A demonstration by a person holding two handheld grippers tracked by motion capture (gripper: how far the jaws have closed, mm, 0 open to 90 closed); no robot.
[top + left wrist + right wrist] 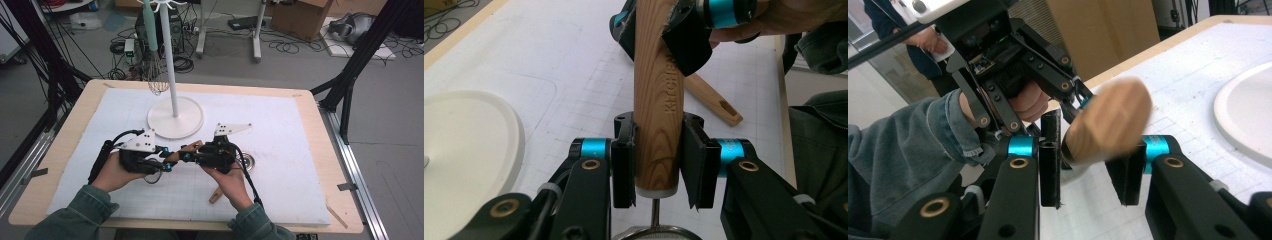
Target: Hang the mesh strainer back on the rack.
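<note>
High view: both hands meet low on the white mat (280,150) covering the bench (65,150), at about 6 o'clock from the round white base of the stand (175,118). Left tongs (167,159) and right tongs (192,156) point at each other, with a wooden handle (192,147) bridging them. A whisk (158,75) hangs from the stand at 11 o'clock. A metal disc (248,163) lies just beside the right hand, at 3 o'clock of it. A wooden clip (216,194) lies at 6 o'clock of the right tongs.

Left gripper view: left tongs (658,165) clamp the wooden handle (656,105) near its white-capped end, pads pressed on both sides. The handle runs up toward 12 o'clock, lettering "KITCHEN" on its side. The right tongs (659,30) grasp it at the far end. The wooden clip (714,100) lies on the mat at 2 o'clock.

Right gripper view: right tongs (1090,165) hold the handle's rounded butt (1108,125), blurred; the right pad touches, the left pad shows a slight gap. The left tongs (1075,107) lie beyond.
</note>
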